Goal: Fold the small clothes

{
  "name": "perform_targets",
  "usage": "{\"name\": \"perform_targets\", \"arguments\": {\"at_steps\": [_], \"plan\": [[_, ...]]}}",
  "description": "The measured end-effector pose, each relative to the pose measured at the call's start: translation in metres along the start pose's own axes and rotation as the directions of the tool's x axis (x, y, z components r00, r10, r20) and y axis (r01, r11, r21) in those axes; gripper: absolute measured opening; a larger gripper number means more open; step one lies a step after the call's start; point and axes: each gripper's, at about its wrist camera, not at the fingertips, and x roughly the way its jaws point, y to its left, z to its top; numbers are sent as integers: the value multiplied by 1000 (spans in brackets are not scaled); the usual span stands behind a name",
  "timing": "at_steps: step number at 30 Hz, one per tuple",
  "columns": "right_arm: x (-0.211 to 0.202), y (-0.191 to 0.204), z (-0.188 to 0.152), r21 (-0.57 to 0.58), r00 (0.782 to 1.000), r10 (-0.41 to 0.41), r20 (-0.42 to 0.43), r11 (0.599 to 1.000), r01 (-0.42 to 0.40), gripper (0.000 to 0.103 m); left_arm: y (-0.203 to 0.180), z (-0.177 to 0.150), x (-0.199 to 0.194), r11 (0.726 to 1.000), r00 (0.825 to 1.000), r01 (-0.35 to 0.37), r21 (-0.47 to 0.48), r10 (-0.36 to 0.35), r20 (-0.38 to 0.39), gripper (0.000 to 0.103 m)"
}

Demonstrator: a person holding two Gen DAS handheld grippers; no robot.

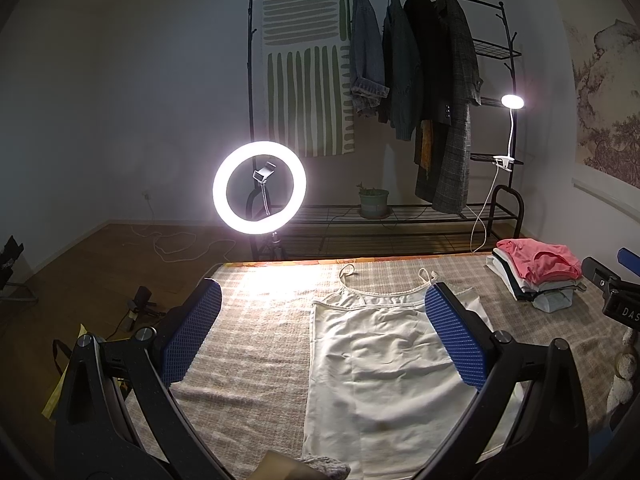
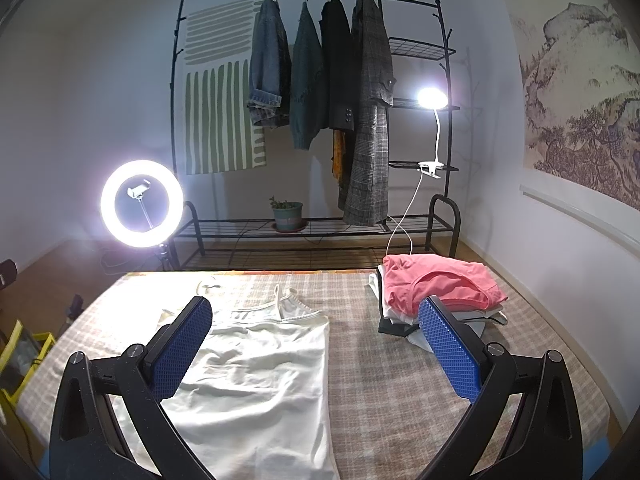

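Two views covered the moment. From the left wrist, the left gripper (image 1: 322, 336) hung above the table (image 1: 248, 344) with its jaws wide apart and nothing between the blue pads (image 1: 188, 332). A white camisole (image 1: 384, 364) lay flat on the checked cloth, straps toward the far edge, hem toward the near edge. Its left edge fell in the middle of the gap between the jaws, and the right pad overlapped its upper right part in the picture; whether that pad touched the fabric could not be told. At the far right of the table sat a stack (image 1: 536, 276) of folded clothes with a pink piece on top, well apart from the camisole. Part of the right gripper (image 1: 612, 292) showed at the right edge. A lit ring light (image 1: 259, 187) stood beyond the far edge, a rack (image 1: 400, 120) of hanging coats behind it.

From the right wrist, the right gripper (image 2: 316, 344) also held its jaws wide apart, empty. The camisole (image 2: 260, 376) lay at the left, its left side behind the left pad (image 2: 180, 348), its right edge reaching into the gap. The stack (image 2: 436, 292) sat far right, partly behind the right pad, with bare table (image 2: 372, 360) between the two.
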Motion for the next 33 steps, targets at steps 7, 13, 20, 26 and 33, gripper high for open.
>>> {"name": "perform_targets", "arguments": {"at_steps": [7, 13, 20, 26, 33], "plan": [[0, 0, 0, 1, 1000, 0, 0, 1000, 0, 103, 0, 0, 0, 1000, 1000, 0, 0, 0, 0, 103], [2, 5, -1, 1, 1000, 2, -1, 1000, -2, 103, -1, 0, 0, 1000, 1000, -1, 1, 1, 0, 103], [6, 9, -3, 2, 1000, 7, -3, 1000, -7, 103, 3, -1, -1, 1000, 1000, -5, 3, 5, -5, 103], [10, 15, -4, -2, 1000, 9, -2, 1000, -9, 103, 11, -8, 5, 1000, 1000, -21, 12, 21, -22, 103], [14, 23, -4, -9, 1000, 9, -16, 1000, -9, 103, 19, -22, 18, 999, 996, -39, 28, 41, -77, 103]]}}
